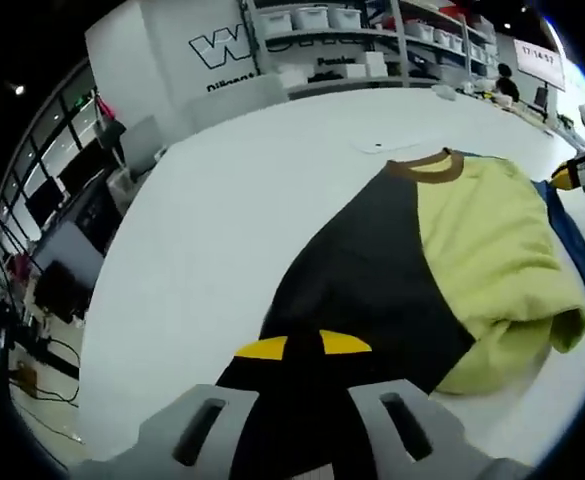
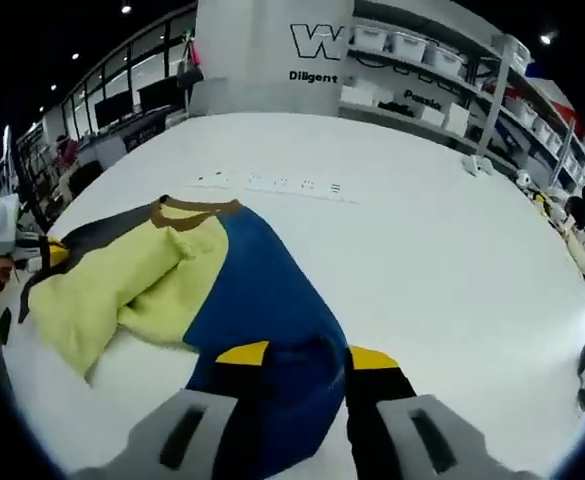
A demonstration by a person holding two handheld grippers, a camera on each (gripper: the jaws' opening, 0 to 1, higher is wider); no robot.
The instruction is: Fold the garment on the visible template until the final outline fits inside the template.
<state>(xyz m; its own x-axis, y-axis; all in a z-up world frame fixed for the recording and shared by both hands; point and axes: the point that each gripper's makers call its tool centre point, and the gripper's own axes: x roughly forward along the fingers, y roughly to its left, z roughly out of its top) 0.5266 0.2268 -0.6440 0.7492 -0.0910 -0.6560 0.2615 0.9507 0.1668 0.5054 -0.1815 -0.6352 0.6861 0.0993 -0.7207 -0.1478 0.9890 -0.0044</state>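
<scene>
A: Nearest, what were the two grippers doing?

B: The left hand-held gripper [image 1: 303, 372] was pinched on the black side of the garment [image 1: 412, 270]; the right hand-held gripper [image 2: 307, 372] was clamped on its blue side.

A: And the garment itself?

B: It lay on the white tabletop [image 1: 232, 200], yellow-green middle bunched over, brown collar [image 1: 427, 167] at the far end.

A: Progress?

B: Partway, I judged. One fold was started and rumpled; the sides were not yet brought in. I couldn't make out any template outline. Beyond stood shelves [image 2: 422, 60] of bins.
</scene>
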